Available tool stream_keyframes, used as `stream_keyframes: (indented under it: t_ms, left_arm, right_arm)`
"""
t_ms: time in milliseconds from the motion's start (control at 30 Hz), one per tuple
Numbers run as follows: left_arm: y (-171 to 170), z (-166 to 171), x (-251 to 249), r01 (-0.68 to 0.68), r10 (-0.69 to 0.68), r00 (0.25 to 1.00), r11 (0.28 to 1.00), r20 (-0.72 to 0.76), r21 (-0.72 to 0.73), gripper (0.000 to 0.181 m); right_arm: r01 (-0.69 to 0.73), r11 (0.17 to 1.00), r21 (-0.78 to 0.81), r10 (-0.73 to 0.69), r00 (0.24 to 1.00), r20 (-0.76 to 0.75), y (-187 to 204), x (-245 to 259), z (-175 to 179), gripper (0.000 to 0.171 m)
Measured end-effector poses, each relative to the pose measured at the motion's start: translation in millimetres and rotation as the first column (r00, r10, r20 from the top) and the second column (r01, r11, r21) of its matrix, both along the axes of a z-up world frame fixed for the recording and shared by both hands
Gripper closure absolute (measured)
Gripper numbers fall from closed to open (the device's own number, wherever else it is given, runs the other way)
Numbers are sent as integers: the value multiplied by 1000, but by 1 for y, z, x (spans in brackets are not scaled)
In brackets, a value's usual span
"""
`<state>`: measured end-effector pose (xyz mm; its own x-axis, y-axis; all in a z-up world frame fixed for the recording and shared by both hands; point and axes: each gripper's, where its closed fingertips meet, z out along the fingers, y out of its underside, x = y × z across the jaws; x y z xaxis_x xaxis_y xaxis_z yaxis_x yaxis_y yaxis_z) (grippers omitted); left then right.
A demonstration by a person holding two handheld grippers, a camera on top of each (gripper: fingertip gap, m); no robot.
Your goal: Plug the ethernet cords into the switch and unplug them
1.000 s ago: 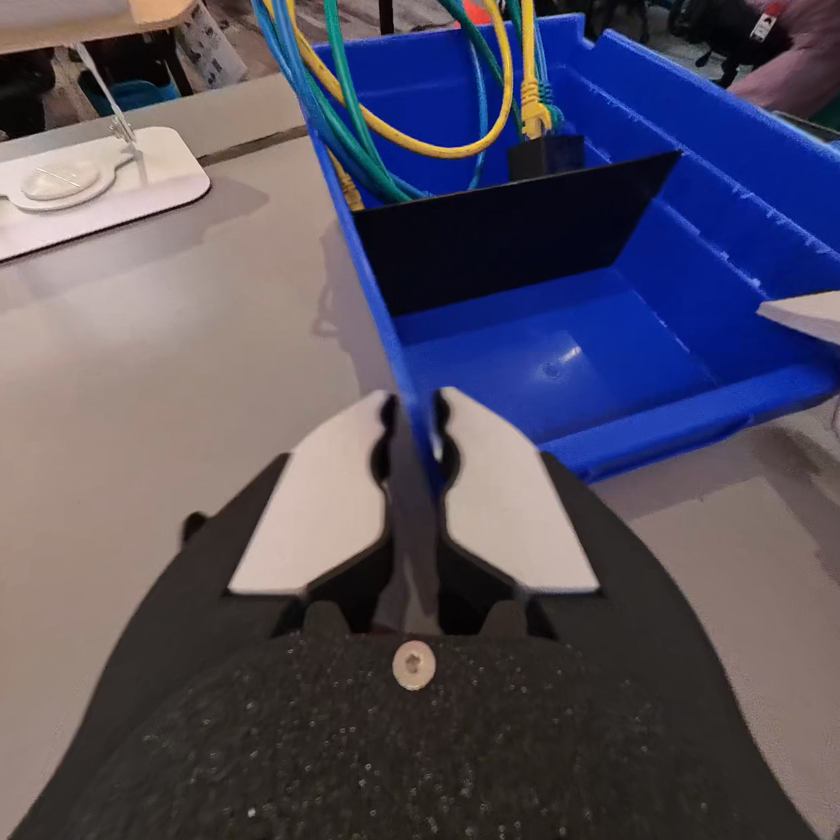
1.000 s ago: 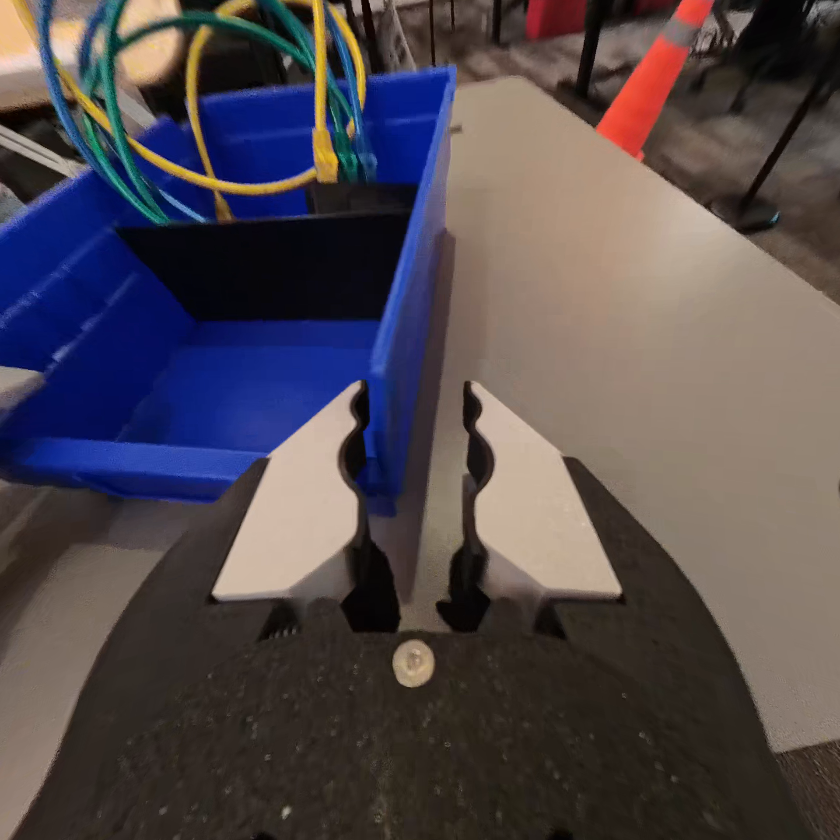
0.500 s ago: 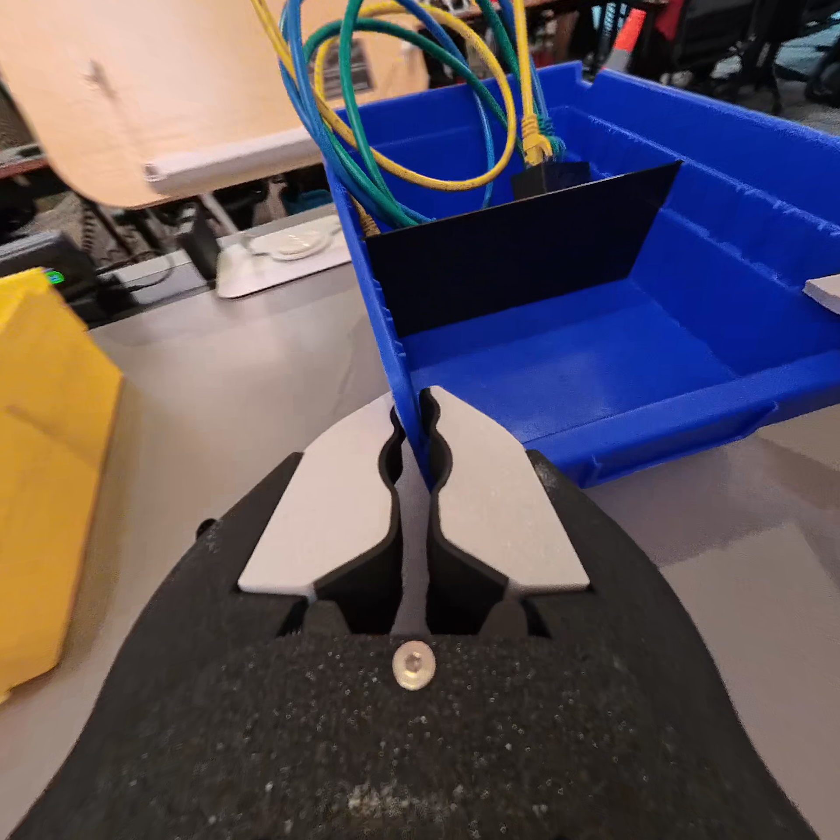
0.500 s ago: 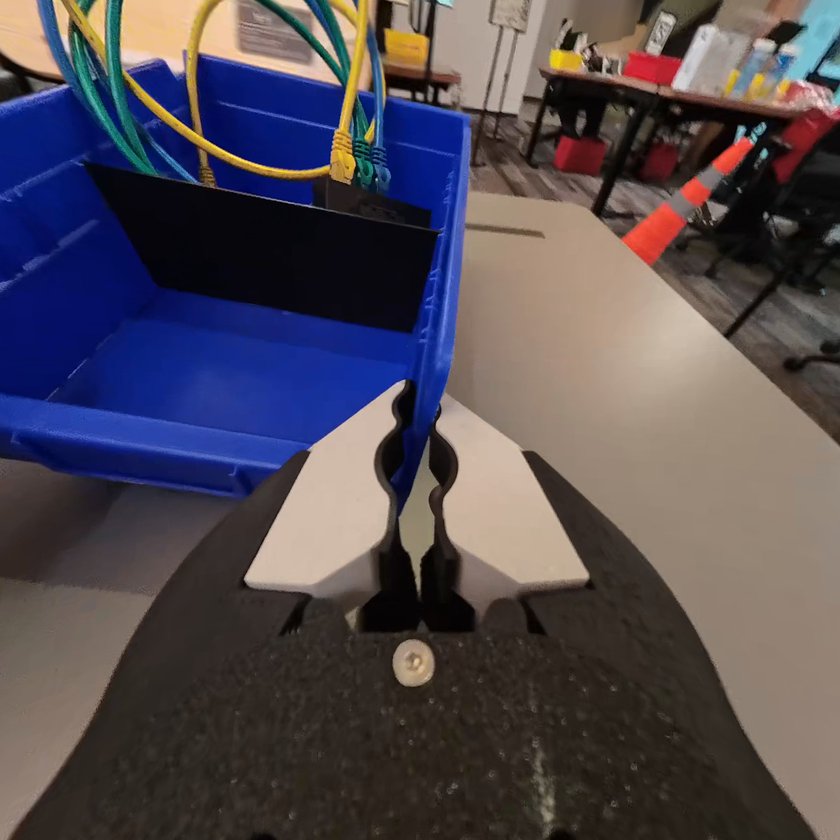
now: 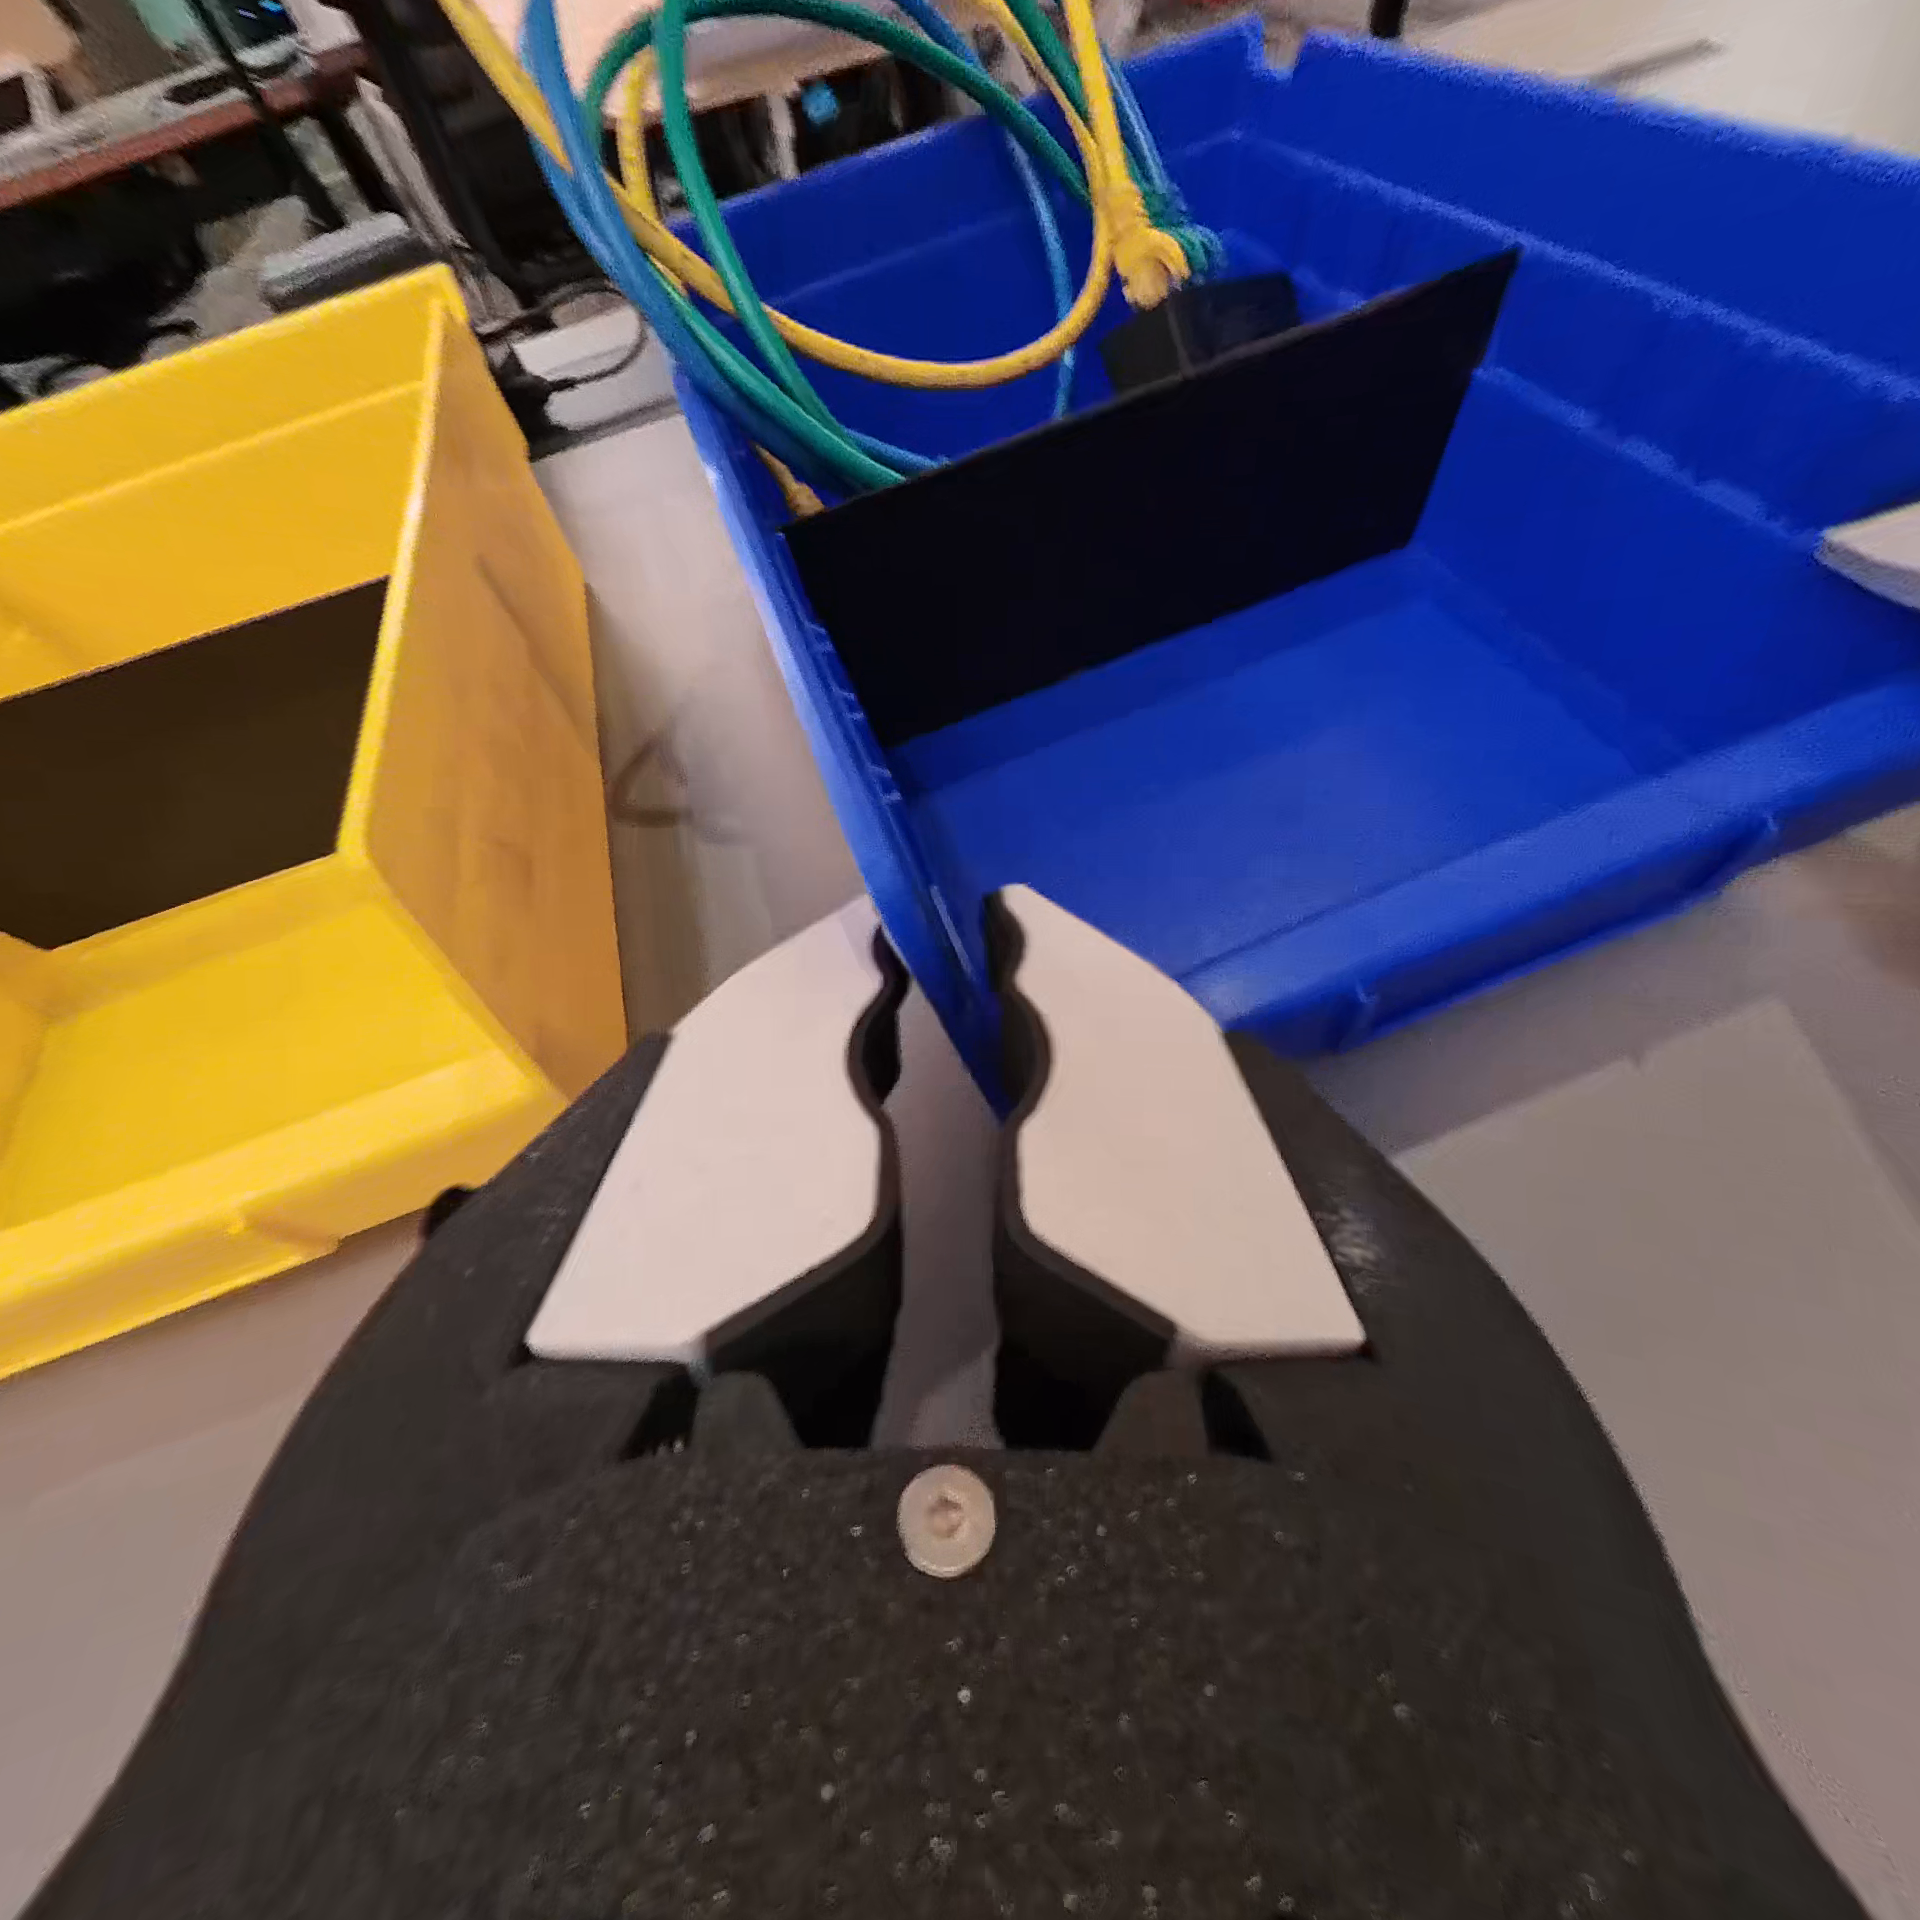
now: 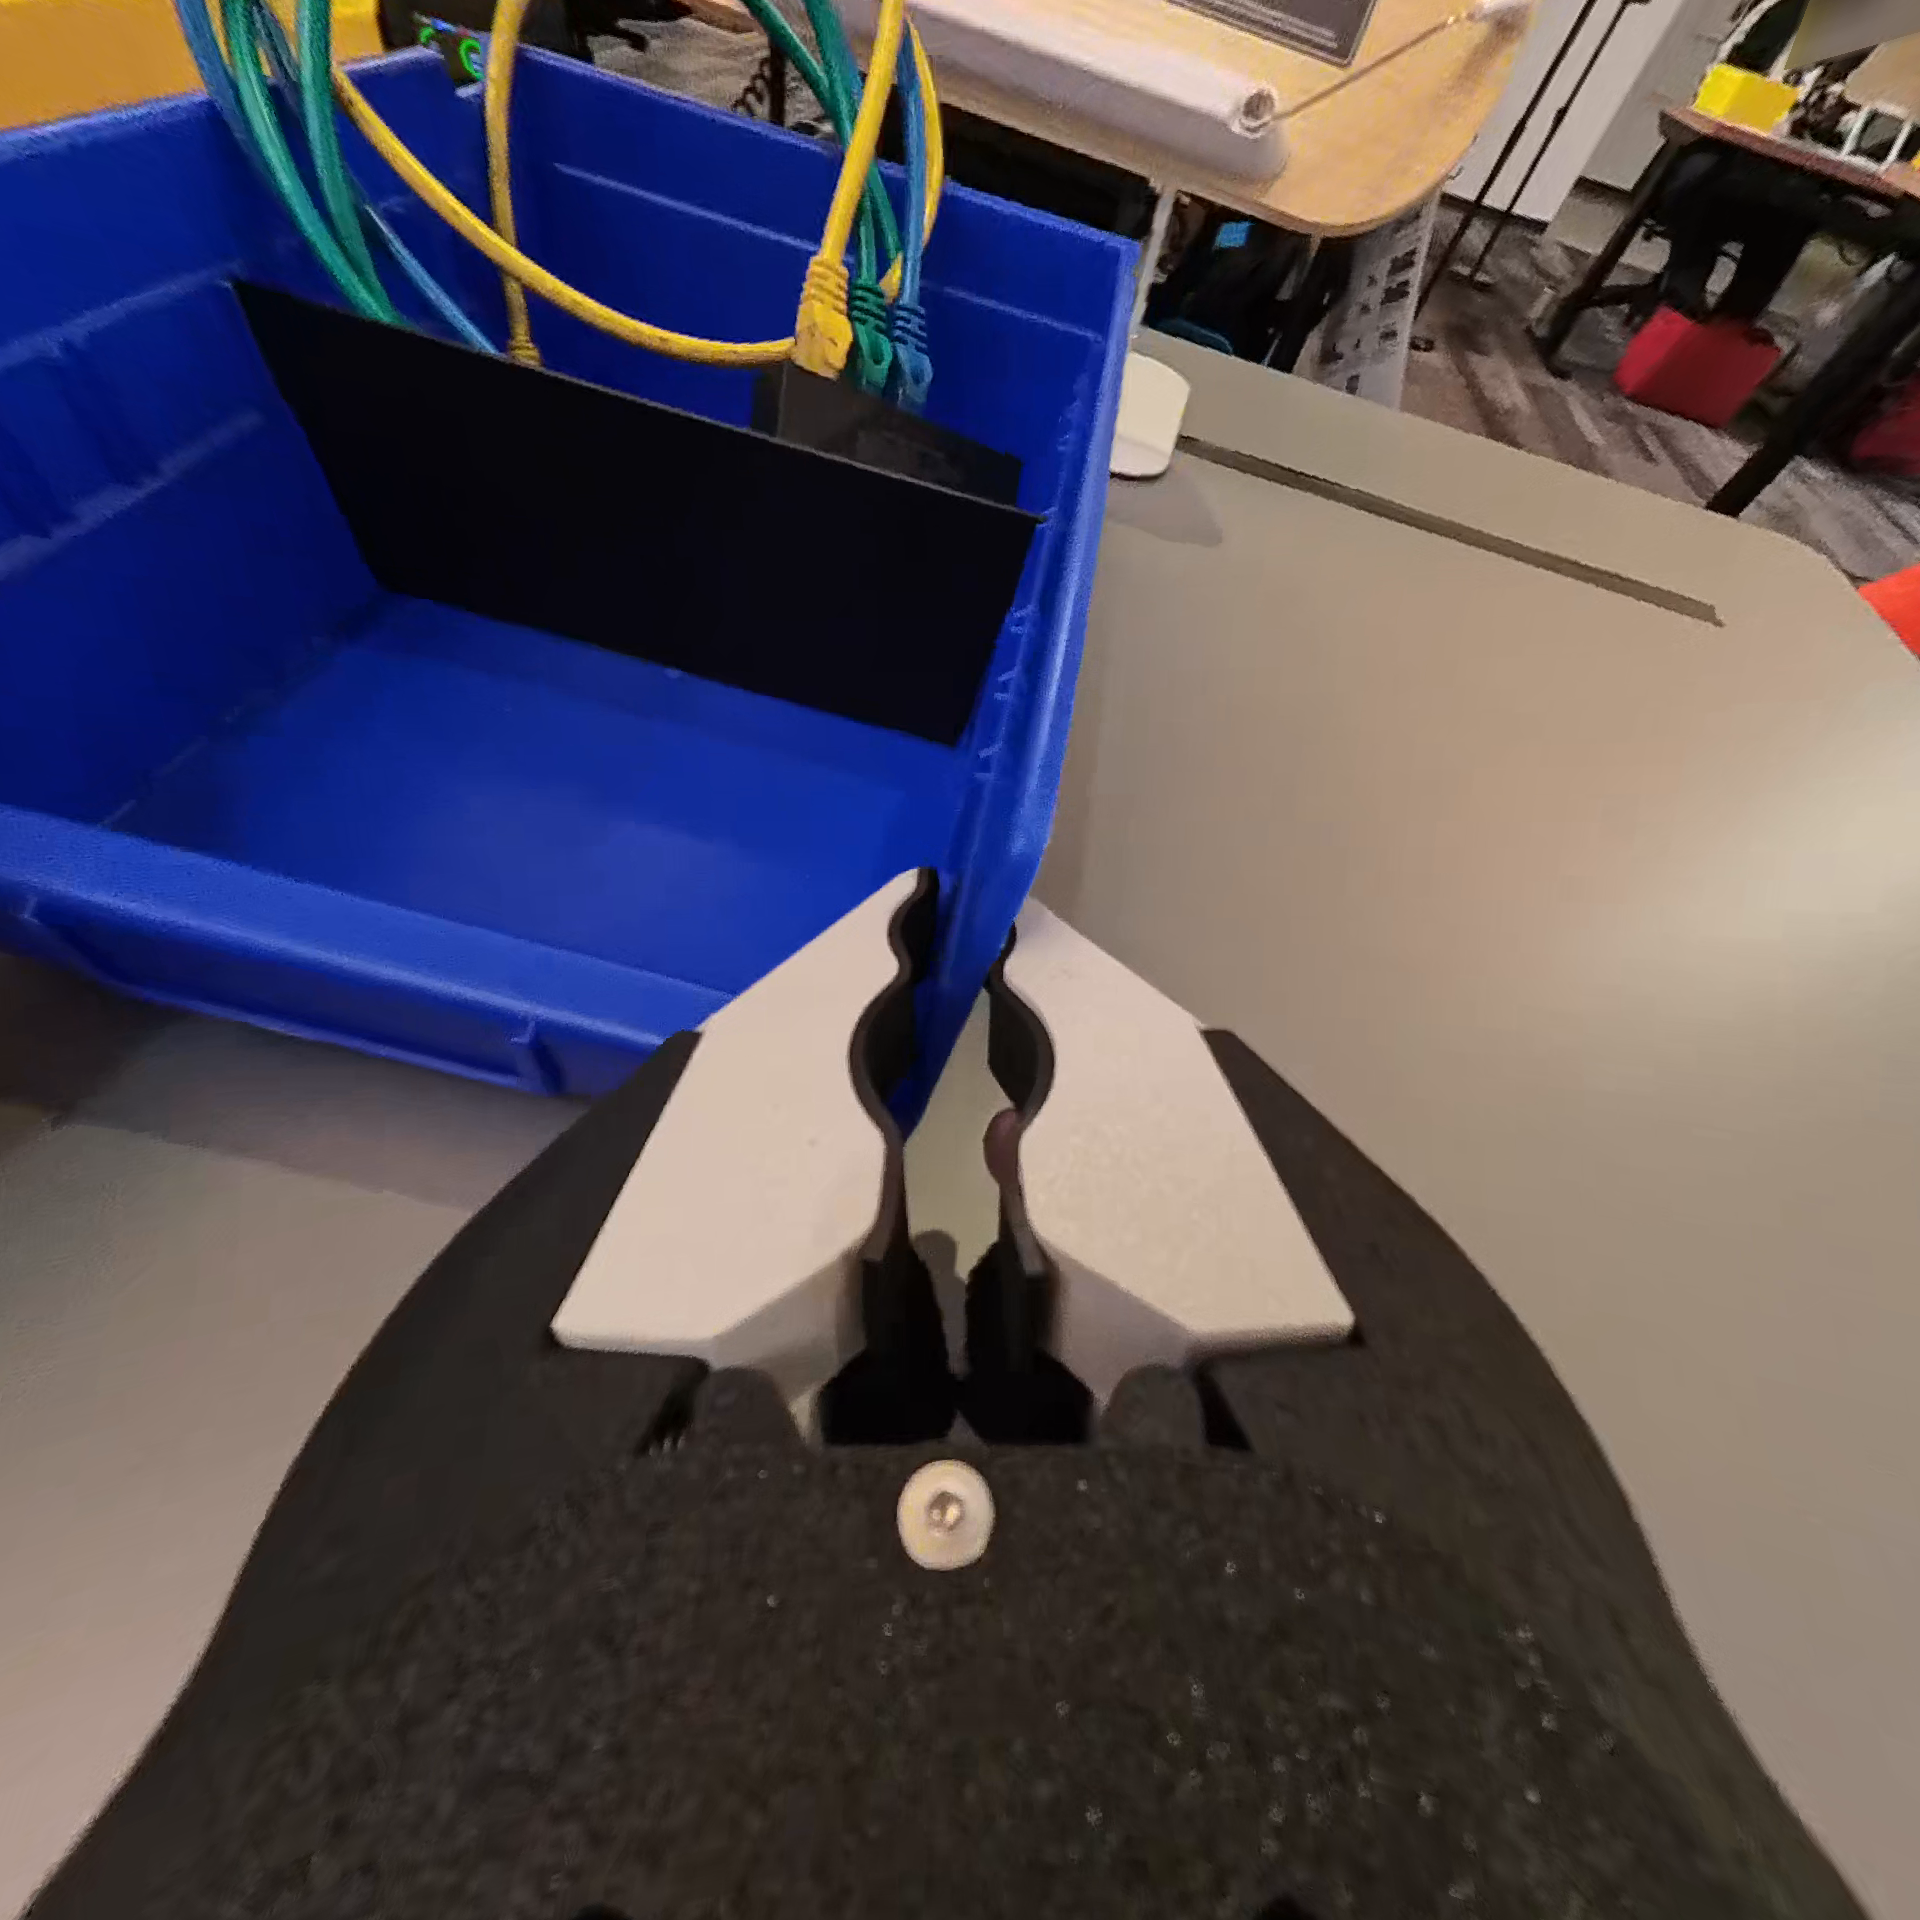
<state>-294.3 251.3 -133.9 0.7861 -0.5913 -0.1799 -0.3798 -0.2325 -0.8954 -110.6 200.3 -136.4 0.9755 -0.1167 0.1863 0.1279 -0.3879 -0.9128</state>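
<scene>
Left tongs (image 5: 940,940) and right tongs (image 6: 966,920) each pinch a side wall of the blue bin (image 5: 1558,748); yellow, green, blue ethernet cords (image 6: 862,322) enter the black switch (image 6: 883,431) at its far right.

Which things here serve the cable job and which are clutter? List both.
Job:
- yellow, green and blue ethernet cords
- black box-shaped switch
- blue plastic bin, gripped by left gripper and right gripper

Clutter:
- yellow plastic bin
- red box
</scene>
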Motion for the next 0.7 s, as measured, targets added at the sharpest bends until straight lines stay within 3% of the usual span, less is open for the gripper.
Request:
stream_keyframes:
  t_ms: [67, 100, 200, 333, 433, 500, 567, 667, 700]
  left_arm:
    - [-3, 4, -9, 5, -5, 1000, 999, 6, -40, 134]
    - [-7, 11, -13, 26, -21, 997, 997, 67, -66, 126]
    - [-7, 41, -58, -22, 40, 973, 996, 227, -83, 130]
    - [38, 44, -188, -311, 313, 938, 950, 148, -36, 133]
    - [78, 28, -238, -318, 321, 946, 946, 41, -68, 129]
    - [103, 22, -252, -314, 315, 949, 947, 5, -70, 129]
    - [122, 18, -255, -299, 303, 953, 949, 18, -101, 132]
    - [138, 12, -259, -261, 268, 962, 959, 50, -110, 171]
    - [137, 11, -257, -236, 248, 965, 963, 89, -127, 177]
  right_arm:
    - [-71, 997, -5, 70, 996, -48, -2, -12, 0, 152]
    - [-110, 994, -8, 109, 991, -73, -7, -18, 0, 143]
    - [-201, 979, -31, 196, 975, -105, -30, -29, 0, 132]
    - [-195, 981, -8, 195, 980, -41, -54, -21, 19, 133]
    - [-227, 972, 63, 215, 964, 159, -61, -39, 46, 133]
    - [-310, 950, 48, 297, 937, 186, -67, -74, 44, 133]
    - [-399, 917, 7, 393, 905, 164, -74, -111, 30, 132]
    - [-517, 850, -100, 524, 848, 73, -79, -160, 1, 130]
    - [-551, 827, -114, 556, 831, 13, -79, -175, -5, 130]
